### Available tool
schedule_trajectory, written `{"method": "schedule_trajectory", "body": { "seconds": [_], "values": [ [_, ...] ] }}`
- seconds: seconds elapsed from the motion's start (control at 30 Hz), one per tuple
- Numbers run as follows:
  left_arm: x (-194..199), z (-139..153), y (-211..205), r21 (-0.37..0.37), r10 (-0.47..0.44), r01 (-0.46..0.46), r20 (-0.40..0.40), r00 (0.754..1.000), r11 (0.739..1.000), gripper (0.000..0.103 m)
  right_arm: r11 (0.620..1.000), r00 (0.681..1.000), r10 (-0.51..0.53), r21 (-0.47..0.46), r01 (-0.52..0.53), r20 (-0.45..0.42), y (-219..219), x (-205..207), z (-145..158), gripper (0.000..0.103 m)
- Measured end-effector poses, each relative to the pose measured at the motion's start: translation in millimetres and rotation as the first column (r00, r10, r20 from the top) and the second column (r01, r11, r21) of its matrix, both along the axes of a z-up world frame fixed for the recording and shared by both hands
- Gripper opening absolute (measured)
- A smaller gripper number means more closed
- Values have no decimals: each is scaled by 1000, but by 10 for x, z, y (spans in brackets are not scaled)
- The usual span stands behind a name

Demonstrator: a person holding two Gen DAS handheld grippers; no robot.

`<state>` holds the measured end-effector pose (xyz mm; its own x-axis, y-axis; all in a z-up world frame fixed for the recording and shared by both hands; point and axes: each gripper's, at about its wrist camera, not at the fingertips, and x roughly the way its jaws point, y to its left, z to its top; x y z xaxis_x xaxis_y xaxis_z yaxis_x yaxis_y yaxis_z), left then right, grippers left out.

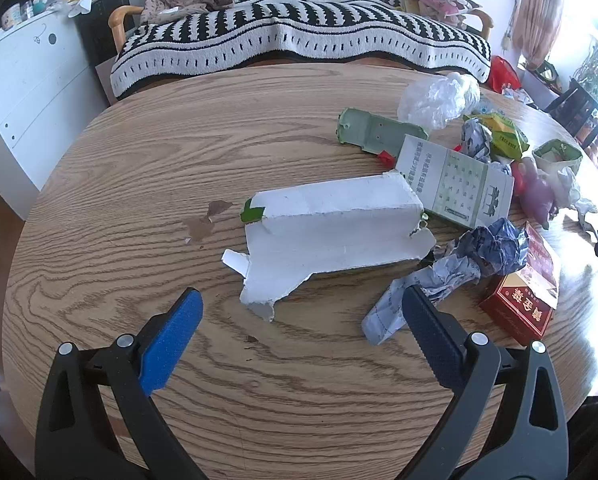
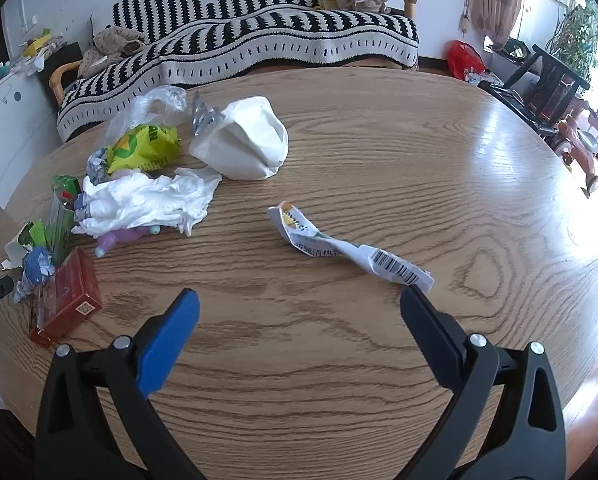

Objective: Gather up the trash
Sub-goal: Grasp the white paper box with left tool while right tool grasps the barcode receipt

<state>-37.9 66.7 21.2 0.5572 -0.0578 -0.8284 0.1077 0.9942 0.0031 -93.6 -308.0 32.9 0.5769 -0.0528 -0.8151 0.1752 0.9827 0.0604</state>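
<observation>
In the left wrist view, the left gripper (image 1: 301, 312) is seen held wide apart above the wooden table (image 1: 139, 184), with nothing between its blue pads (image 1: 171, 344). Just beyond it a torn white carton (image 1: 331, 224) is laid flat on the table. Beside the carton's near right corner a crumpled blue-grey paper (image 1: 455, 268) is found — its tail end is partly hidden behind the right finger. A red box (image 1: 519, 304) is placed right of that paper, and a flattened green-printed box (image 1: 455, 180) lies behind the carton.

In the right wrist view, the right gripper (image 2: 299, 312) is likewise spread wide and empty over the table (image 2: 419, 160). A twisted wrapper with a barcode (image 2: 351, 246) is seen just ahead of it, its barcode end close to the right finger — contact cannot be told. Left of the wrapper lie a white crumpled tissue (image 2: 151, 204) and a yellow-green packet (image 2: 143, 150).
</observation>
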Motion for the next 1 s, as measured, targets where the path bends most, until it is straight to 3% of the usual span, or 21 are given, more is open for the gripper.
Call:
{"method": "schedule_trajectory", "body": {
  "seconds": [0.1, 0.2, 0.3, 0.43, 0.47, 0.53, 0.7, 0.8, 1.0],
  "values": [
    [5, -1, 3, -1, 0, 0, -3, 1000, 1000, 97, 999, 1000, 2, -50, -2, -5, 45, 8, 2, 97],
    [25, -20, 22, 2, 5, -5, -7, 1000, 1000, 97, 980, 1000, 26, -197, -29, -16, 172, 27, 11, 97],
    [64, -67, 50, 17, -2, 2, -12, 1000, 1000, 97, 962, 999, 34, -270, -43, -39, 231, 44, -18, 97],
    [95, -150, 6, 74, -46, 47, -10, 999, 996, 97, 924, 993, 80, -369, -104, -81, 324, 80, -93, 97],
    [115, -148, 1, 82, -48, 49, -10, 999, 995, 97, 899, 990, 109, -417, -137, -91, 356, 98, -141, 97],
    [191, -112, -12, 98, -62, 63, -11, 998, 993, 97, 884, 985, 162, -435, -174, -64, 345, 107, -143, 97],
    [385, -117, -108, 156, -198, 204, -50, 979, 967, 97, 868, 944, 287, -372, -328, -164, 167, 347, -135, 97],
    [472, -100, -176, 177, -304, 312, -71, 950, 934, 97, 876, 907, 358, -256, -408, -223, -48, 503, -140, 97],
    [628, -77, -392, 231, -503, 521, -137, 854, 822, 97, 924, 896, 361, -31, -381, -258, -481, 731, -145, 97]
  ]
}}
